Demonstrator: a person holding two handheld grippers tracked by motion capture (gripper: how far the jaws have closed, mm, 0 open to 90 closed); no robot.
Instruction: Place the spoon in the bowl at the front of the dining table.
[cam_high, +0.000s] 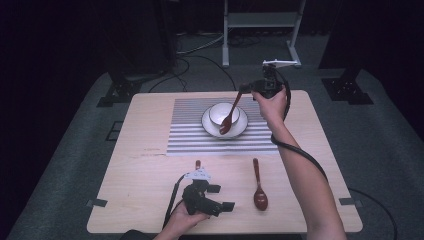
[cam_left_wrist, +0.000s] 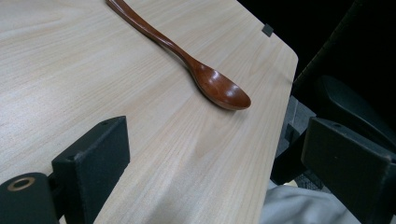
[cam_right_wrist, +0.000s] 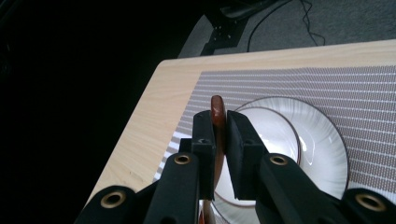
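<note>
My right gripper (cam_high: 248, 89) is raised over the far side of the table, shut on the handle of a brown wooden spoon (cam_high: 229, 118). That spoon hangs with its scoop over a white bowl (cam_high: 222, 113) on a white plate (cam_high: 242, 128). In the right gripper view the jaws pinch the spoon handle (cam_right_wrist: 217, 108) above the bowl (cam_right_wrist: 275, 135). My left gripper (cam_high: 222, 197) rests low near the front edge, open and holding nothing. A second brown spoon (cam_high: 259, 186) lies flat on the wood to its right. The left gripper view has this spoon (cam_left_wrist: 215, 85) ahead of the open gripper (cam_left_wrist: 215, 161).
A striped placemat (cam_high: 190, 135) lies under the plate (cam_right_wrist: 327, 154). A brown handle end (cam_high: 198, 163) pokes out behind the left gripper. The table's front right corner (cam_left_wrist: 287, 51) drops off near the second spoon. Cables and a metal stand (cam_high: 260, 20) are on the floor behind.
</note>
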